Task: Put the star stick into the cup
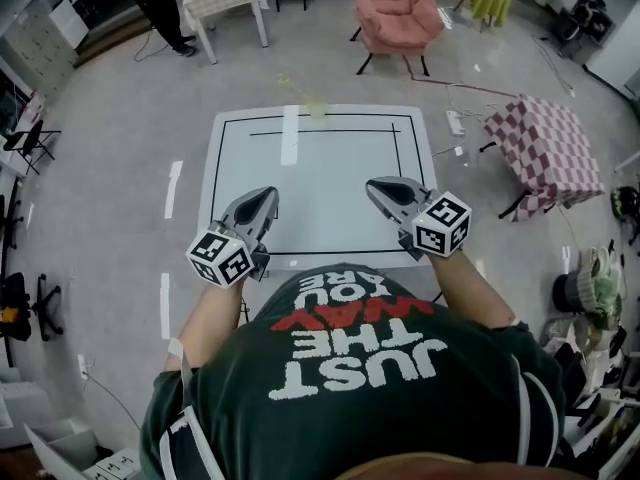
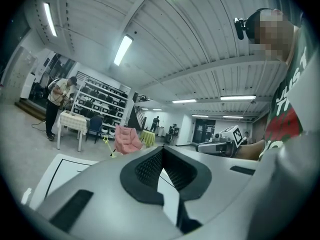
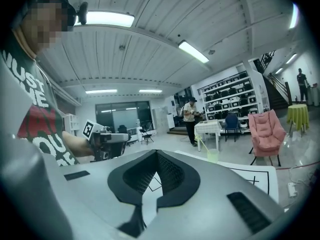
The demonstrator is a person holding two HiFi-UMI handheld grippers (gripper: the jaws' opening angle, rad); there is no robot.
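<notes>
1. The grey floor [image 1: 120, 118] lies open on every side of the counter [image 1: 330, 158]. The nearest furniture, a checked table [image 1: 545, 148] to the right and a pink armchair [image 1: 397, 8] beyond, stands well apart from it.
2. The counter is white with a black outline set just inside its edges. Its top is bare between the tongs and the far edge. The person's shirt [image 1: 370, 368] cuts off part of the near edge.
3. The left tongs [image 1: 270, 196] are over the near left part of the counter, clenched on nothing, pads meeting at the tips [image 2: 162, 150].
4. The right tongs [image 1: 373, 185] are over the near right part, likewise clenched and empty [image 3: 156, 153]. The two are well apart from each other.
5. The cup [image 1: 317, 111], pale green and faint, stands at the far edge, far from both tongs.
6. The star stick [image 1: 297, 90] stands tilted in the cup, star leaning left in the head view. Its lower end is hard to make out.
</notes>
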